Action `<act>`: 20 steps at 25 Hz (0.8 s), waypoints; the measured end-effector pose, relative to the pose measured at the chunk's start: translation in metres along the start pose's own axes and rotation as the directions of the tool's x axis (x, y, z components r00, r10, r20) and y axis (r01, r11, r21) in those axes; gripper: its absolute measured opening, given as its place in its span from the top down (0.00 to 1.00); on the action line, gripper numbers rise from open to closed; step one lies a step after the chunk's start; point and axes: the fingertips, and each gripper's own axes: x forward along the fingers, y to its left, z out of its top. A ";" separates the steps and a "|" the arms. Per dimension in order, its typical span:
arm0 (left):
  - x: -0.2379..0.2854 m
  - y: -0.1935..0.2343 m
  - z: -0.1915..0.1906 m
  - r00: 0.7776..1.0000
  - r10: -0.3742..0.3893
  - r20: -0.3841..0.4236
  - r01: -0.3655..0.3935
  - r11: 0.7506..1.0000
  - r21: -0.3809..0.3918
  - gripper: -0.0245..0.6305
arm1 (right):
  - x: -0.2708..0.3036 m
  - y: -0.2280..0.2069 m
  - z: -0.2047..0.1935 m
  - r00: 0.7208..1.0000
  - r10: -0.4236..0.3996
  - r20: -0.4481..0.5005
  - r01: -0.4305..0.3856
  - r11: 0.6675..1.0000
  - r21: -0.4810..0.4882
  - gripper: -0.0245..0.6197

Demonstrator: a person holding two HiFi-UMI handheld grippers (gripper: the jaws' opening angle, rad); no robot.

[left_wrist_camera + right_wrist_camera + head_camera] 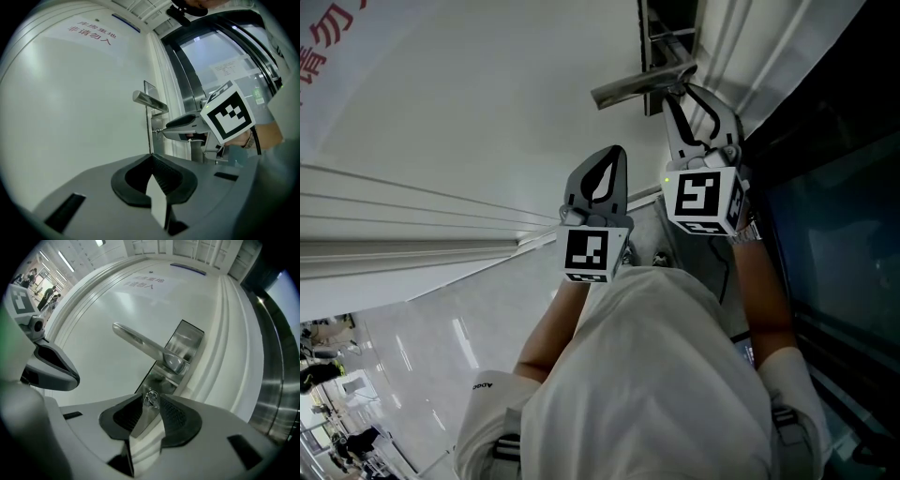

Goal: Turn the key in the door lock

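The key (150,399) sits in the lock plate (187,341) near the edge of the door (89,329), under the handle (140,341), clamped between the jaws of the right gripper (150,402). The left gripper (151,157), jaws together and empty, hangs before the bare door face. The blade of the key is hidden.

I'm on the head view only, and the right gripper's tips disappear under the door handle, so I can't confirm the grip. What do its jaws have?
Observer: The right gripper view shows the right gripper closed on the head of the key, which sits in the lock plate just below the door handle.
Operator: Are the tips touching the plate?
Observer: Not that I can see. Side-on in the left gripper view, a short bit of key shows between the tips and the plate.
Operator: And the left gripper?
Observer: Its own view shows the pads meeting with nothing between them.
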 end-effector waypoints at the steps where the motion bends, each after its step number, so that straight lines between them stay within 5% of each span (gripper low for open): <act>1: 0.001 0.001 0.000 1.000 -0.001 0.001 0.001 1.000 0.000 0.95 | 0.002 0.001 0.000 1.000 0.001 -0.004 -0.001 1.000 -0.014 0.79; 13: 0.005 0.006 -0.004 1.000 -0.003 -0.012 0.003 1.000 -0.004 0.95 | 0.013 0.001 -0.002 0.998 -0.037 -0.047 0.032 0.993 -0.110 0.85; 20: 0.006 0.005 -0.006 1.000 -0.002 -0.016 0.002 1.000 -0.011 0.95 | 0.013 -0.001 -0.001 0.998 -0.050 -0.048 0.048 0.997 -0.054 0.86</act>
